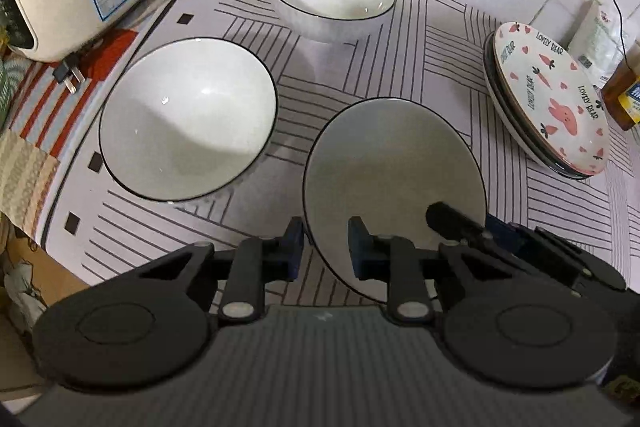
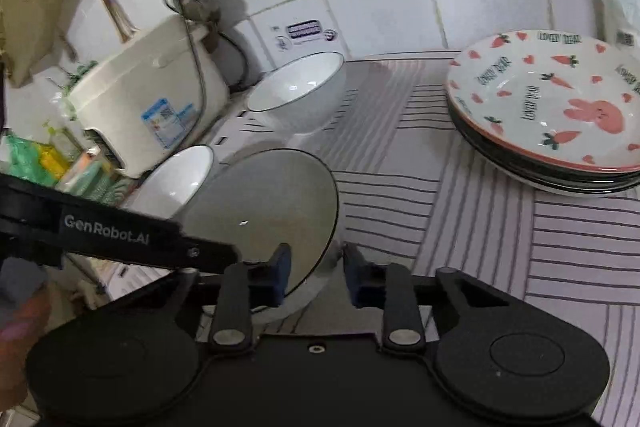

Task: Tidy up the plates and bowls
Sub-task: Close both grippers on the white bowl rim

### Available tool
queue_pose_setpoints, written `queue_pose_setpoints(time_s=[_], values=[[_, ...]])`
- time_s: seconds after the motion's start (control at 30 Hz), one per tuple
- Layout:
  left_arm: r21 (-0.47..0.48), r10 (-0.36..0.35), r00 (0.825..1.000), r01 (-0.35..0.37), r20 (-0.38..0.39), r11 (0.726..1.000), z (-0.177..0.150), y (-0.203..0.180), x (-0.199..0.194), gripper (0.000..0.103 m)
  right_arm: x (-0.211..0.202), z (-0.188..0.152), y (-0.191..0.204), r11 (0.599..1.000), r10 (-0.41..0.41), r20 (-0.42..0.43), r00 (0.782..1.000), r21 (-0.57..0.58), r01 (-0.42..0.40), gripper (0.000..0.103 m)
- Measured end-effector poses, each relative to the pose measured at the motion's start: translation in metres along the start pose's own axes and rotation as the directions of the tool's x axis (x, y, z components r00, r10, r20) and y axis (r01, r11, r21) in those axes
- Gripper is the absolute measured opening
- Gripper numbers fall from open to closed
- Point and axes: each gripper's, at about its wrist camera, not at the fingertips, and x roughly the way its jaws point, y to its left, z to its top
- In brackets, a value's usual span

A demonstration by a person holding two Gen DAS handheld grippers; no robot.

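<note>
Bowl with a black rim sits low in the middle of the left wrist view, and the left gripper is clamped on its near edge. Two more white bowls stand on the striped mat up left; the bunny plates are stacked at right.

In the right wrist view, the right gripper pinches the same bowl at its lower right edge. The plate stack sits upper right, the rice cooker at left.

"LOVELY BEAR" repeats on the top plate; "GenRobot.AI" marks the left claw.
</note>
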Motion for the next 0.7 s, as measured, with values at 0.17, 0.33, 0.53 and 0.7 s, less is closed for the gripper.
queue_pose_setpoints(time_s=[0.17,0.33,0.53,0.7], values=[[0.032,0.034,0.999,-0.034,-0.004,0.999,-0.005,-0.007,-0.004,0.017,-0.001,-0.001,-0.002,0.999,-0.025,-0.004,1.0,0.042,0.025,0.016],[0.057,0.014,1.0,-0.014,-0.004,0.998,-0.009,-0.019,-0.018,0.017,-0.018,0.0,-0.006,0.998,-0.027,-0.002,1.0,0.06,0.027,0.016],[0.105,-0.034,0.999,0.036,-0.016,0.994,-0.014,-0.047,-0.042,0.017,-0.057,0.005,-0.021,0.997,-0.028,0.011,1.0,0.079,0.027,0.016],[0.204,-0.025,1.0,0.026,-0.007,0.979,-0.025,-0.082,-0.052,0.017,-0.088,0.002,-0.035,0.996,-0.052,0.03,0.998,0.069,0.05,0.016]])
